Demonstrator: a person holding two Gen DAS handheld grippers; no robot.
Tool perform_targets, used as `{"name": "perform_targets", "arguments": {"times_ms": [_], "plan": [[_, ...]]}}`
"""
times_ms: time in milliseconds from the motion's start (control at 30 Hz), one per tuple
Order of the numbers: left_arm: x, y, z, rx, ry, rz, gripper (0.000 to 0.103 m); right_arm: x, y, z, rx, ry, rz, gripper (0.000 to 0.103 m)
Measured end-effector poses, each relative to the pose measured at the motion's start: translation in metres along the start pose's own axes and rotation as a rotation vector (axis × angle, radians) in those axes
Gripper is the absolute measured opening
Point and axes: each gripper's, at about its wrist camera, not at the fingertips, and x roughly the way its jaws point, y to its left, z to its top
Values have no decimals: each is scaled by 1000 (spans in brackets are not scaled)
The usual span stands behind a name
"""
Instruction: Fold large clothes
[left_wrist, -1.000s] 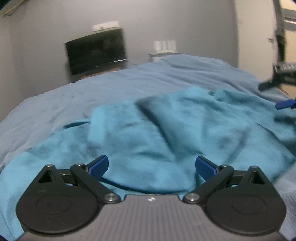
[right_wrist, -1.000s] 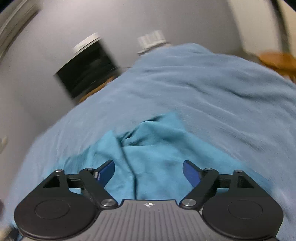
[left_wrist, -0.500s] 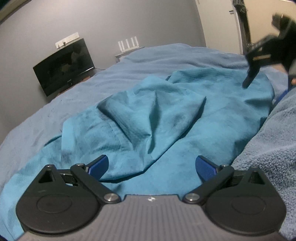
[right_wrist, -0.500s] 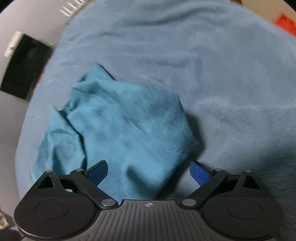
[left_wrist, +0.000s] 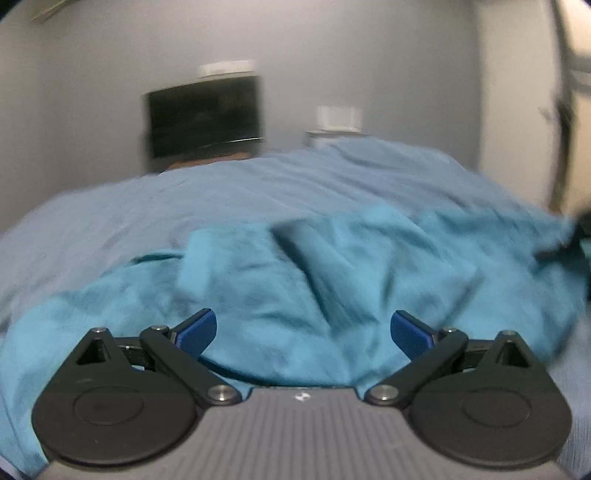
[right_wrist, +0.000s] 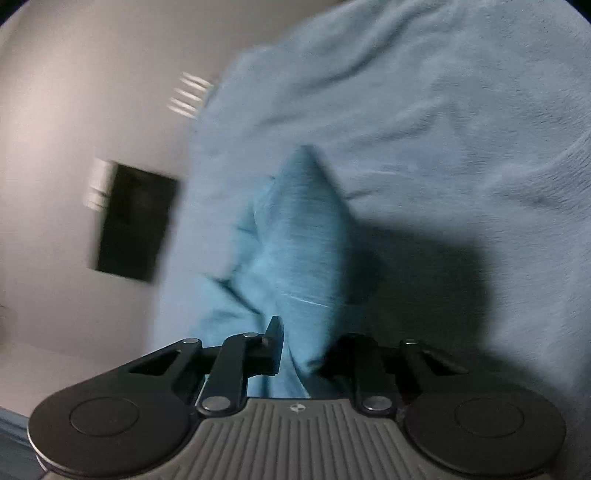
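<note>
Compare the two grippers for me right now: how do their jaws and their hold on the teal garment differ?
The left gripper stands open, its blue pads wide apart over the teal garment, gripping nothing. The right gripper has just been closing and pinches a fold of that garment. Both are over the blue bedspread.

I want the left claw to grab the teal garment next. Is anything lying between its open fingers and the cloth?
Nothing visible. The left claw is open right over the teal garment, with only cloth between and ahead of its fingers. The right claw has just been closing on a fold of it.
</note>
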Motion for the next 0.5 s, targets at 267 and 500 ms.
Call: {"name": "perform_targets", "arguments": {"times_ms": [267, 500], "plan": [[54, 9, -6, -50, 189, 134, 101, 35, -4, 3, 46, 3, -41, 53], [73, -20, -30, 161, 283, 164, 96, 7, 49, -25, -328, -51, 110, 11]]}}
